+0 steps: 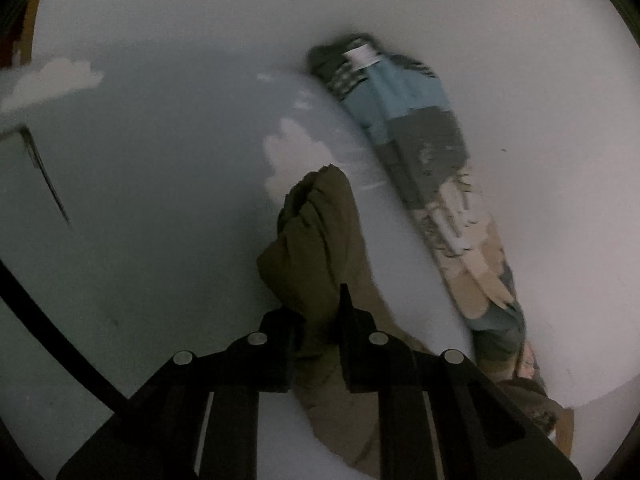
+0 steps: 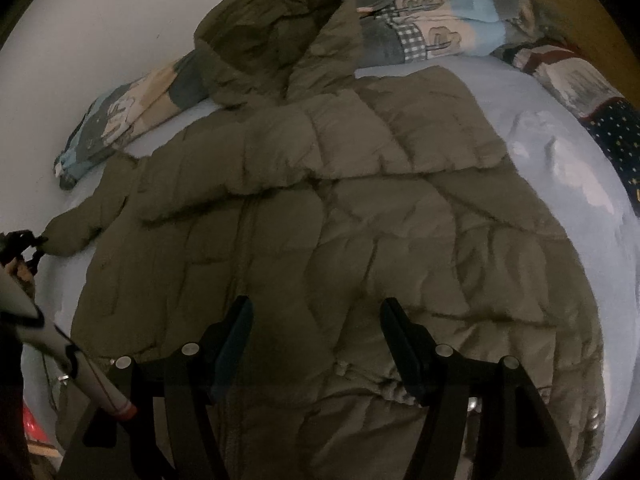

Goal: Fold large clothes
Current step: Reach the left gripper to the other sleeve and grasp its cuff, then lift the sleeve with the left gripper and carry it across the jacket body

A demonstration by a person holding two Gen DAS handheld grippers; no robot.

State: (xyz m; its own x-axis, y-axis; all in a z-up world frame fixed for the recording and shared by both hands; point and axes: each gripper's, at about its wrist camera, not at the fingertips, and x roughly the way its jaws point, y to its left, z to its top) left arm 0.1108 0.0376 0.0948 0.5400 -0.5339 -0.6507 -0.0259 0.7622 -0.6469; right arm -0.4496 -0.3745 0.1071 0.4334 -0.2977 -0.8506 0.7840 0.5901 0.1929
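- Jacket spread flat on bed, hood toward wall.
- Left tool clamped on sleeve cuff; puffy cuff may slip out when pulled.
- Right tool open above hem, holding nothing; unpinned body may drag, spoiling fold.

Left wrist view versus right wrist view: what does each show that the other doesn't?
Only the left wrist view shows the left gripper up close, its fingers shut on the olive sleeve cuff.

Only the right wrist view shows the whole olive puffer jacket spread flat, its hood, and the open right gripper above the hem.

Both show the light blue sheet and the patchwork blanket.
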